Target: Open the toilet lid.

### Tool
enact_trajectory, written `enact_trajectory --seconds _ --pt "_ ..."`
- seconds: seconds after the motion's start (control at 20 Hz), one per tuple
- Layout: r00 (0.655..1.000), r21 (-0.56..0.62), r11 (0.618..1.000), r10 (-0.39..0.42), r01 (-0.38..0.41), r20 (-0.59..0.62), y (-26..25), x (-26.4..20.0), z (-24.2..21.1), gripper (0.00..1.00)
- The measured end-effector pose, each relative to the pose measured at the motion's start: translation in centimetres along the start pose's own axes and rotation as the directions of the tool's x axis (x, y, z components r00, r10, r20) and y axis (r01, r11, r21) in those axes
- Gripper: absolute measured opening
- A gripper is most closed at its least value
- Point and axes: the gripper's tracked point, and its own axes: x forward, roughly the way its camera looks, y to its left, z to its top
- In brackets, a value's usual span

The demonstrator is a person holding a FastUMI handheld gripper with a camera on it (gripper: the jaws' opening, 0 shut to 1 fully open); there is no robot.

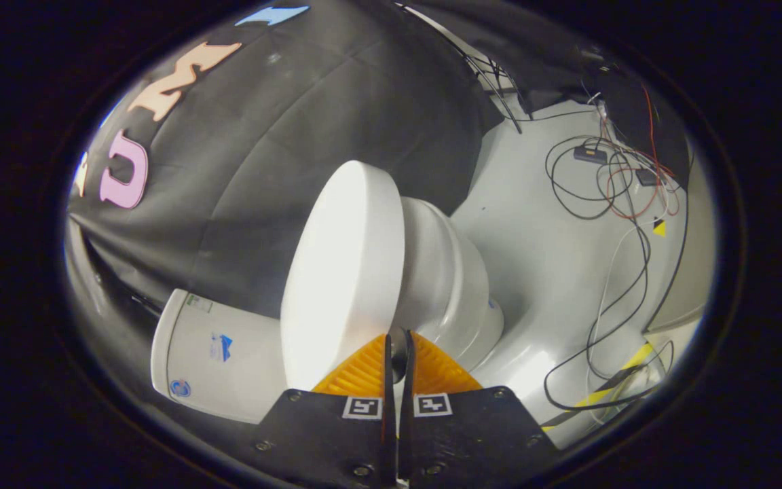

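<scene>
Smooth, glossy oval toilet lid (pixel 343 272) is standing raised off the rounded ceramic bowl (pixel 455 285), just ahead of the tongs (pixel 398 353), whose ridged fingers are pinching its edge, nearly closed.

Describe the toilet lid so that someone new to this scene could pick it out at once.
Start at the white toilet on the pale floor before the black cloth wall. Its lid is the big flat white oval just ahead of the nearly closed fingers, facing the tank; the bowl is rounded.
</scene>
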Motion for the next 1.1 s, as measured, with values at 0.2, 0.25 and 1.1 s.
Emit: enact_trajectory --seconds 0.2,0.25,1.1 --pt "1.000 -0.053 0.998 0.020 -0.020 0.014 0.07 -0.07 0.12 0.03" --pt "0.999 -0.071 0.997 0.027 -0.026 0.016 0.02 -0.10 0.15 0.02" --pt "0.991 -0.393 0.915 0.124 -0.092 0.056 -0.25 -0.38 0.77 0.03"
